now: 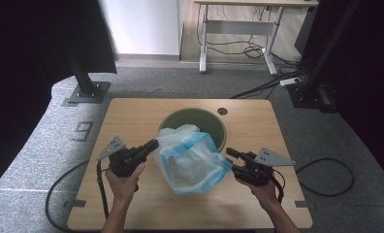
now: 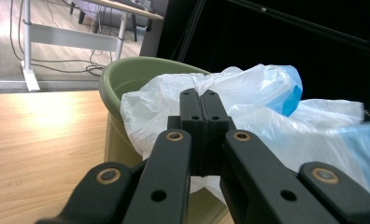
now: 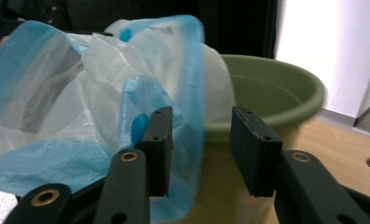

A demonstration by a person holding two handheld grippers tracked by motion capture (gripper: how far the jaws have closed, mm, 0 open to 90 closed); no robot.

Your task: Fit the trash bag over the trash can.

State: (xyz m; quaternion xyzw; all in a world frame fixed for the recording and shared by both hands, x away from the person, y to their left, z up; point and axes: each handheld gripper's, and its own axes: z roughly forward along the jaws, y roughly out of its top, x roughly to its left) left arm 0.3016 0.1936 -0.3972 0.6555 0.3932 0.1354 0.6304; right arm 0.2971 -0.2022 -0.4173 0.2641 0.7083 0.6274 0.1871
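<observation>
Job in hand: looks like lining the round olive-green plastic bin (image 1: 218,127) with the thin white plastic bag with a blue rim (image 1: 192,162), so everything's being held up around the bin's mouth.

Bag: hanging in the air between the two hands, just in front of the bin and partly draped over its near rim. The blue hem runs round the opening, and it's crumpled rather than spread.

Left gripper (image 1: 152,145): jaws clamped tight together on a pinch of the white film near the bag's edge. From the left gripper view the pads meet with plastic bunched right at them. That hand's basically the anchor, keeping one side of the mouth up.

Right gripper (image 1: 230,154): jaws apart, nothing pressed between them. In the right gripper view the blue hem (image 3: 192,93) sags across the gap beside the left-hand pad, so it's in reach but not gripped. My guess is it's lining up a fresh bite on the rim.

Bin: upright mid-table on the light wooden tabletop (image 1: 132,116), empty as far as I can see.

Watch out for: with one corner pinched, the bag could slump shut.
</observation>
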